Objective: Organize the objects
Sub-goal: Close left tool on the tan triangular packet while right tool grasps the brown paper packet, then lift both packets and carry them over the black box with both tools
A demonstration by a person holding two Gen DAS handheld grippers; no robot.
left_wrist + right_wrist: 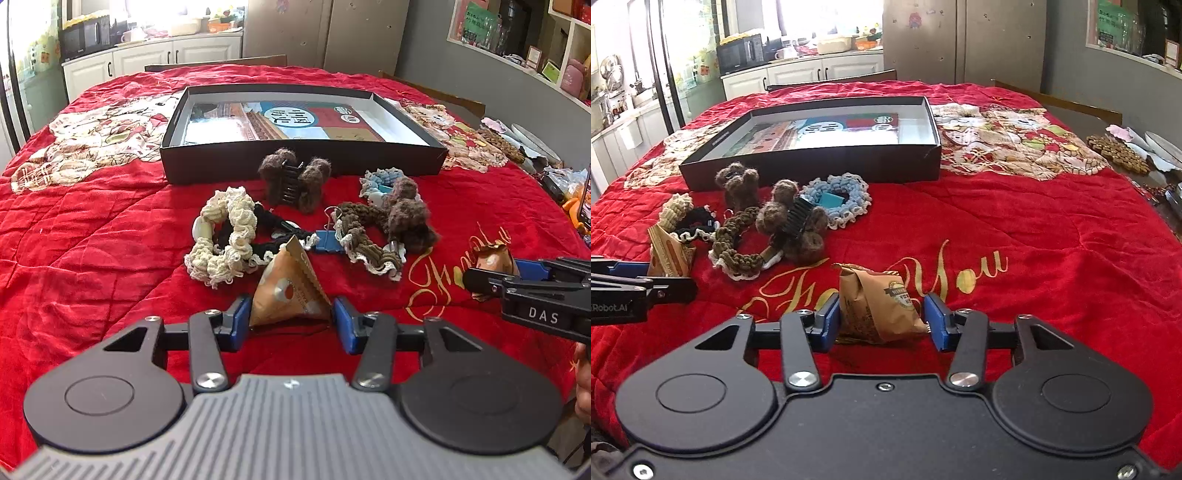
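Note:
My left gripper (pixel 291 321) is open, its blue pads on either side of a tan pyramid-shaped packet (pixel 288 291) lying on the red cloth. My right gripper (pixel 882 319) is open around a brown paper packet (pixel 877 306); whether the pads touch it I cannot tell. The right gripper also shows in the left wrist view (pixel 495 275) with that packet (pixel 493 260). Beyond lie a cream scrunchie (pixel 221 236), a black scrunchie (pixel 266 229), an olive scrunchie (pixel 365 240), a blue scrunchie (pixel 380 182) and two furry brown hair claws (pixel 293 179) (pixel 408 218). An open black box (pixel 303 162) stands behind them.
A blue binder clip (pixel 328 242) lies among the scrunchies. A printed sheet (pixel 280 122) lies inside the box. Cluttered items (pixel 517 144) sit at the table's right edge. Chairs and kitchen cabinets stand beyond the far edge.

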